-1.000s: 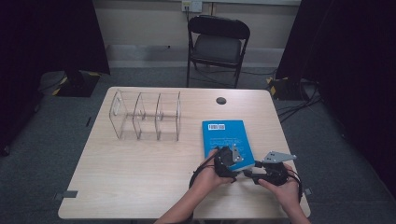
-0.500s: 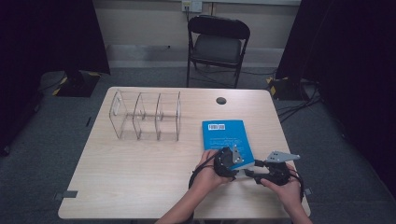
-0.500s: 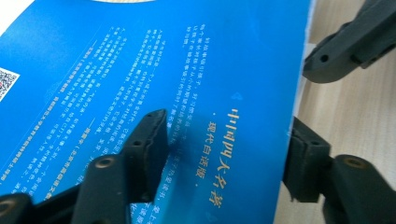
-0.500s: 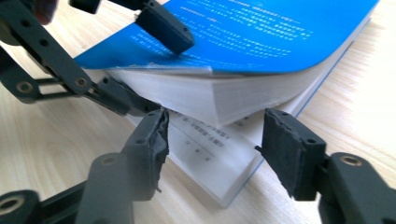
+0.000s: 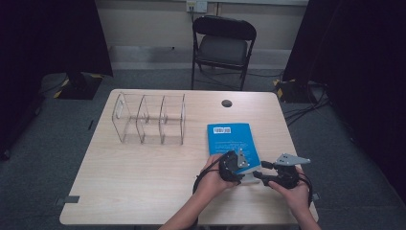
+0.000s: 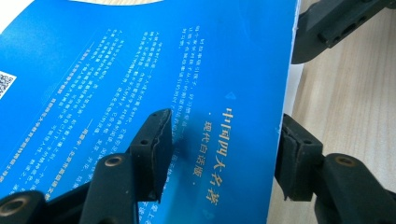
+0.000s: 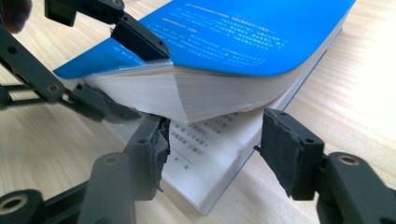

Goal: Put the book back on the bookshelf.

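Left gripper [image 7: 135, 44], just closing, pinches the lifted pages of the blue book [image 5: 232, 141] at lower right, and the part-open, empty right gripper [image 7: 212, 154] beneath could let them flop shut.

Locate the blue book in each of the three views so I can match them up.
High view: blue book lies right of centre on the table, barcode end away from the person.
Left gripper view: its cover fills the upper left.
Right gripper view: upper centre, near corner lifted, pages fanned.
Shared landmark: the book's near corner, where both grippers meet.
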Available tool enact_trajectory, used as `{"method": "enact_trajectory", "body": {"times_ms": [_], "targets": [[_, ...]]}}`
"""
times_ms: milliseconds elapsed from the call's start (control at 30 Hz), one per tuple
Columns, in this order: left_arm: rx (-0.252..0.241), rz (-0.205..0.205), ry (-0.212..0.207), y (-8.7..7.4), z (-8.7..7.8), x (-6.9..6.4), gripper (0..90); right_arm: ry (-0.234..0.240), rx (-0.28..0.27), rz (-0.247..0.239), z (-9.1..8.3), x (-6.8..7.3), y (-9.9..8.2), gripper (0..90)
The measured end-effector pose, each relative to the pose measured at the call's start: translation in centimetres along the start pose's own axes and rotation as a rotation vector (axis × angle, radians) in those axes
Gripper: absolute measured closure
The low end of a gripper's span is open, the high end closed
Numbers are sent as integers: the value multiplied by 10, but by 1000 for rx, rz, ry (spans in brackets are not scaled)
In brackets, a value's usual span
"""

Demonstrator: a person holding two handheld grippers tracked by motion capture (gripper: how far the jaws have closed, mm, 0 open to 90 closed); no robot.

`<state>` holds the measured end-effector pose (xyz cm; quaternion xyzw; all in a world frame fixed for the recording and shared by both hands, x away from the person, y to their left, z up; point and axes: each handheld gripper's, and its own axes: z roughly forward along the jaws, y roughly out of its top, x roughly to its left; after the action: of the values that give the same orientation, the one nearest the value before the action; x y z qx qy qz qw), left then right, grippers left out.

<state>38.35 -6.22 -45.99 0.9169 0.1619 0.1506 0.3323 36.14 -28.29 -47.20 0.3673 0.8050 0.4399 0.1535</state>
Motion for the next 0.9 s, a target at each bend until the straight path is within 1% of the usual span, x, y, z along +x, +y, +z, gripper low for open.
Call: {"method": "enact_trajectory", "body": {"times_ms": [100,133,167,267,300,333,367,400,433,500,567,600,633,667,700,733,767,800,867,900], "targets": [[2,-7,-6,1,1,-1,400,-9,14,-15,0,1,1,426],[-8,-8,-4,1,3,-2,371,-8,18,-5,0,1,0,426],[-6,-8,-3,2,4,-2,351,-4,21,0,0,1,0,426],[8,33,28,6,10,-6,303,-1,15,14,0,1,-1,428],[10,32,42,7,11,-7,305,1,9,18,0,2,0,433],[16,40,52,8,12,-7,308,-4,8,19,0,2,0,435],[8,42,67,8,14,-7,320,-3,9,22,0,2,0,437],[13,46,69,9,14,-7,353,-5,10,31,0,3,1,437],[19,52,68,9,14,-6,352,-5,13,35,0,3,1,437],[16,55,72,9,13,-7,362,-6,19,41,0,3,1,437],[24,40,60,10,11,-6,393,-3,18,35,0,2,0,434],[28,35,53,11,10,-5,417,0,12,33,-1,2,0,417],[33,29,42,13,7,-4,456,0,6,33,-2,1,0,395],[40,22,39,14,5,-4,501,-11,9,24,-4,-1,-1,373],[51,14,25,16,2,-2,539,-19,13,15,-5,-2,-2,361],[43,4,16,17,2,-1,572,-17,22,22,-6,-4,-6,359],[53,6,11,18,0,0,589,-10,27,28,-6,-5,-8,358],[74,19,8,20,-2,2,607,-2,39,33,-6,-7,-11,354],[80,-6,0,21,-3,3,631,5,71,16,-5,-7,-16,347],[92,-8,-5,22,-5,4,642,8,81,8,-5,-7,-17,338]]}}
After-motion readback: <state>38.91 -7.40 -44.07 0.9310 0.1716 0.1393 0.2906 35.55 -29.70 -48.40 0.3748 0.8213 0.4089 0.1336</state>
